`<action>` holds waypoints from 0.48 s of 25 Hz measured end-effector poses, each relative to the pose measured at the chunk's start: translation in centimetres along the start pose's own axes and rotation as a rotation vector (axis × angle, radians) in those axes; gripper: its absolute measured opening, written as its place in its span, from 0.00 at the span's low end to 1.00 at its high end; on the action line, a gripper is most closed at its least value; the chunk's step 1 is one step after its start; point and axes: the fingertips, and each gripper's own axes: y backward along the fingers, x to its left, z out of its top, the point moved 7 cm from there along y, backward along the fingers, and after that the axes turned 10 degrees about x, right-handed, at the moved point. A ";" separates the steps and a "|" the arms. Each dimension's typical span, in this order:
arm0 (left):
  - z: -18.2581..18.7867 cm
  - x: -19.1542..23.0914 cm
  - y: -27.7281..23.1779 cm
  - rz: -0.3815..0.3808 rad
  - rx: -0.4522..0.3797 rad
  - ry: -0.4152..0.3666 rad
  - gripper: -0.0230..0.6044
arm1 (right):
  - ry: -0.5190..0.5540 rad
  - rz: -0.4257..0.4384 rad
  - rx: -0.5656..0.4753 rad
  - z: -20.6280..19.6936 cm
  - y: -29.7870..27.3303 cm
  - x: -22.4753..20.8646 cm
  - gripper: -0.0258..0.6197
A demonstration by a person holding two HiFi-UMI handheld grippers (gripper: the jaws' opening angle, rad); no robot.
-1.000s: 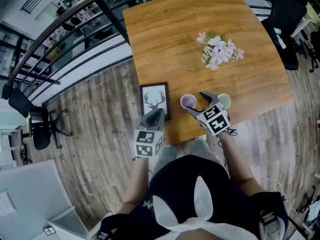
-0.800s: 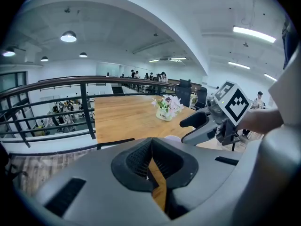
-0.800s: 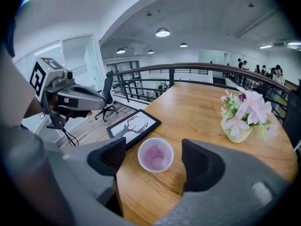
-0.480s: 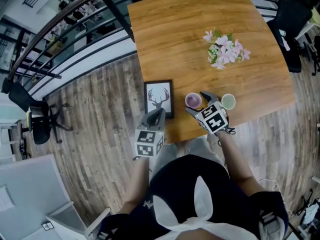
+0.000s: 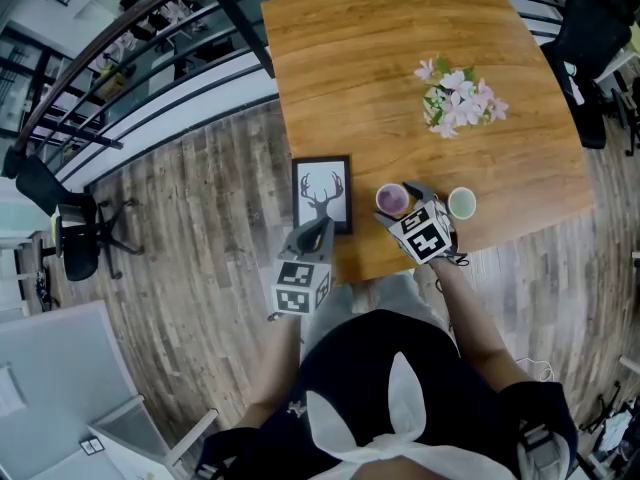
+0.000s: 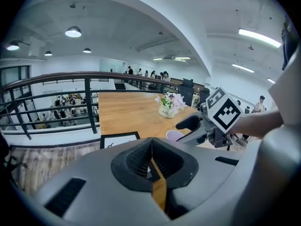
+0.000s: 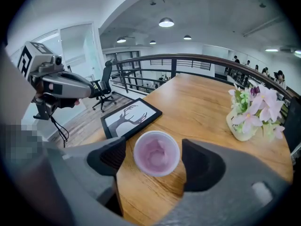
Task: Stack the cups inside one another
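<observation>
A pink cup (image 7: 156, 153) stands upright near the table's front edge, between the two jaws of my right gripper (image 7: 155, 163). That gripper is open, with a gap on each side of the cup. From the head view, the pink cup (image 5: 392, 200) sits just left of the right gripper (image 5: 403, 209), and a pale green cup (image 5: 462, 203) stands to its right. My left gripper (image 5: 316, 232) hovers off the table's front edge near the picture frame. Its jaws are shut with nothing between them in the left gripper view (image 6: 151, 160).
A black-framed deer picture (image 5: 322, 193) lies flat to the left of the pink cup. A small vase of pink flowers (image 5: 460, 98) stands farther back. The wooden table (image 5: 370, 78) ends just before my body; a railing (image 5: 130, 78) runs at the left.
My right gripper has closed in on the pink cup, so the cup now sits between its jaws. The left gripper has stayed in place.
</observation>
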 end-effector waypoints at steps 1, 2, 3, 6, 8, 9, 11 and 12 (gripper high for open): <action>-0.1 0.0 0.0 -0.001 0.001 0.002 0.07 | 0.008 -0.007 0.010 0.0 -0.2 0.0 0.61; -0.1 0.1 0.0 -0.002 0.001 0.004 0.07 | 0.018 -0.014 0.019 -0.1 -0.4 0.0 0.61; -0.1 0.1 0.0 -0.003 0.001 0.004 0.07 | 0.028 -0.023 0.026 -0.1 -0.6 0.0 0.61; -0.1 0.2 0.0 -0.005 -0.001 0.007 0.07 | 0.040 -0.037 0.036 -0.2 -1.0 -0.1 0.61; -0.2 0.2 0.1 -0.005 -0.001 0.009 0.07 | 0.039 -0.036 0.043 -0.4 -1.3 -0.1 0.61; -0.3 0.2 0.1 -0.005 0.000 0.009 0.07 | 0.041 -0.036 0.048 -0.4 -1.3 -0.1 0.61; -0.5 0.3 0.1 -0.003 0.002 0.011 0.07 | 0.054 -0.039 0.055 -0.5 -1.3 0.0 0.60; -0.6 0.3 0.1 -0.002 0.003 0.011 0.07 | 0.059 -0.041 0.055 -0.5 -1.3 -0.1 0.55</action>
